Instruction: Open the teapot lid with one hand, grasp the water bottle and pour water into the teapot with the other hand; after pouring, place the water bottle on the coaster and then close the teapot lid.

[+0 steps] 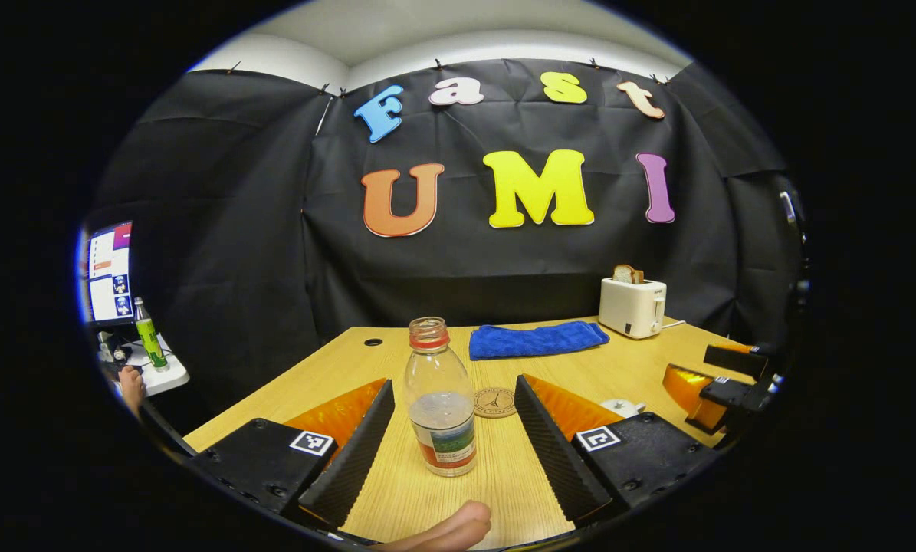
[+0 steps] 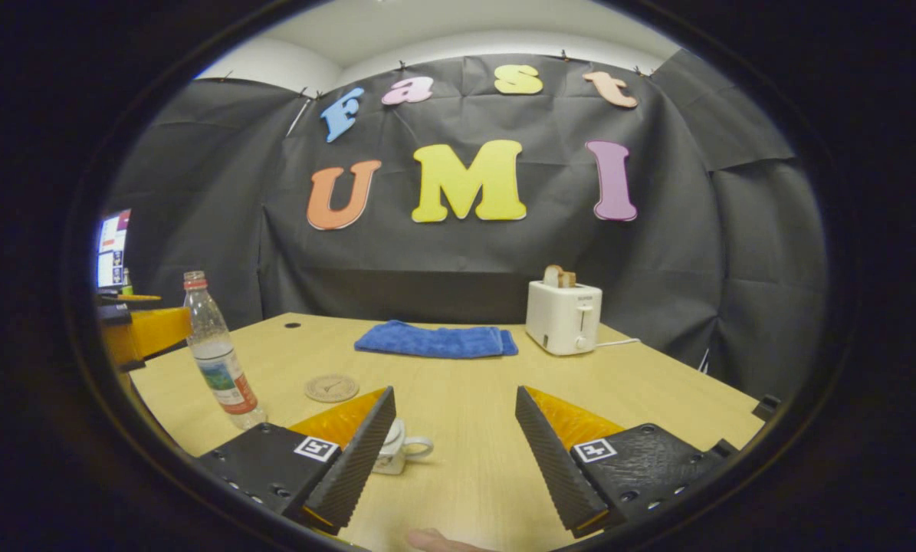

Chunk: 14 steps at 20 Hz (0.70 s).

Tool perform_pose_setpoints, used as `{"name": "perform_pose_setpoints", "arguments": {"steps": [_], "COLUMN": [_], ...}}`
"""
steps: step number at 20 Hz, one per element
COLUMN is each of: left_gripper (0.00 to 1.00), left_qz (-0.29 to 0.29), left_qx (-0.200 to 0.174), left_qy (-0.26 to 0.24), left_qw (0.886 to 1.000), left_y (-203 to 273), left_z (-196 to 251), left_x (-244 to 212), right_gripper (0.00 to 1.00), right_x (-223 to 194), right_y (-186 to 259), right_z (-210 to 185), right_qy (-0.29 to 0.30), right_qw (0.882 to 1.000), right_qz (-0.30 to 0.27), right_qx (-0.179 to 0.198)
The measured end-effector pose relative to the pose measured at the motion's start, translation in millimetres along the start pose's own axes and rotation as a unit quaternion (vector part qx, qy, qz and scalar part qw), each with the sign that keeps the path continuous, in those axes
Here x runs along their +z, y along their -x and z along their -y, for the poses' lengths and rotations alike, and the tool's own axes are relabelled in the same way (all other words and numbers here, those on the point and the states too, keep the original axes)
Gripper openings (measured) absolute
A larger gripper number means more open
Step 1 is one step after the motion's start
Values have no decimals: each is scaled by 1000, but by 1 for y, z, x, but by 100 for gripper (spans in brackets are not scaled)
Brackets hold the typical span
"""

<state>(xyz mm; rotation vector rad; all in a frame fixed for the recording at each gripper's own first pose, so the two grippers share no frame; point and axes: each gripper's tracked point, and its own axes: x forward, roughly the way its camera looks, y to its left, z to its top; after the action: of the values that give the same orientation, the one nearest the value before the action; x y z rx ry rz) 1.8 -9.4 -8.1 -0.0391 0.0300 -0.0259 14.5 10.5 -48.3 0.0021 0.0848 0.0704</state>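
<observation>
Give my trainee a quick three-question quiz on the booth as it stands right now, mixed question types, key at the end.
1. True or false: the water bottle stands upright between the open fingers of the left gripper, which do not touch it.
2. Multiple choice: what lies on the table just left of the toaster?
A. a folded blue towel
B. a red plate
C. a glass bowl
3. Fill in: in the left gripper view, the round coaster has ____ on it.

Key
1. True. The bottle also has no cap on.
2. A.
3. Nothing. The bottle stands beside it, and the white teapot sits by the right gripper.
</observation>
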Motion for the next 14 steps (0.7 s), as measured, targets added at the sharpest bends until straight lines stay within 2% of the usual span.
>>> {"name": "perform_pose_setpoints", "arguments": {"steps": [4, 5, 6, 14], "left_gripper": [99, 99, 99, 99], "left_qz": [0, -1, -6, 4], "left_qx": [6, 7, 8, 17], "left_qy": [-3, -3, -4, -26], "left_qw": [1000, 1000, 1000, 1000], "left_y": [2, 2, 3, 9], "left_z": [-5, -6, -7, -24], "left_x": [1, 1, 0, 8], "right_gripper": [95, 98, 95, 93], "right_x": [-14, -17, -19, -28], "right_y": [-9, -14, -18, -47], "right_z": [-16, -25, -30, -67], "right_qy": [-10, -9, -9, 14], "right_qw": [1000, 999, 999, 998], "right_qz": [-13, -16, -20, -35], "right_qx": [27, 32, 36, 58]}}
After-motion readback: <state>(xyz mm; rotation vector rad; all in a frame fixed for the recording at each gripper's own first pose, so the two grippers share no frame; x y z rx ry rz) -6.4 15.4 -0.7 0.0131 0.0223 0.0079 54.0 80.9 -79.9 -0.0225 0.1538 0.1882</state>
